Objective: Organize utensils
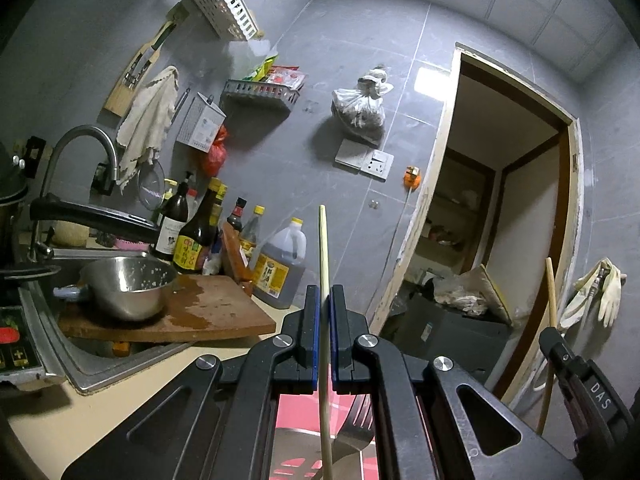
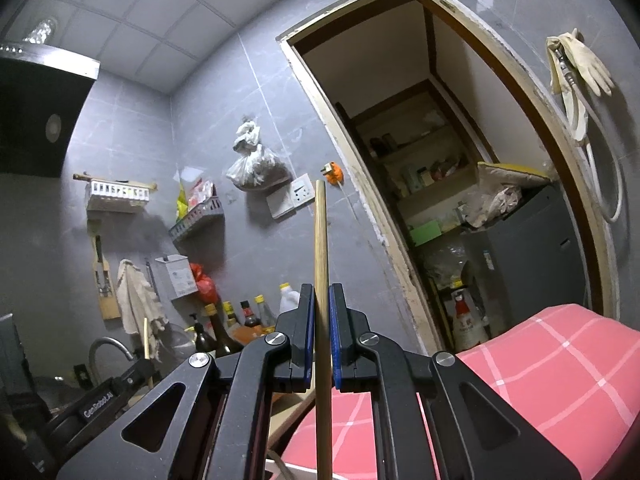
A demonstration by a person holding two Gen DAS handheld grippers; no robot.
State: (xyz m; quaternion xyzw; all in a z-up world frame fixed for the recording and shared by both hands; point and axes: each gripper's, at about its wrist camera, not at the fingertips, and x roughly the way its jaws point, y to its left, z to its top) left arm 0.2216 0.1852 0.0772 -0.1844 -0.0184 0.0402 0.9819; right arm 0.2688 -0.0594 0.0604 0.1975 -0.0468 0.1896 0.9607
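Jaws of the left gripper (image 1: 324, 300) pinched a thin chopstick (image 1: 323, 248); the right gripper (image 2: 320, 300) clamped a thicker wooden handle (image 2: 320, 240).

Pink white-checked cloth (image 2: 560, 364), grey wall tiles (image 2: 224, 92), blue-padded black claw (image 2: 321, 300)

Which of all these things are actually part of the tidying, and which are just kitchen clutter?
Part of the job:
left gripper, clamped on a thin chopstick
right gripper, clamped on a thicker wooden stick

Just lying about:
steel pot
cutting board
sauce bottles
rubber gloves
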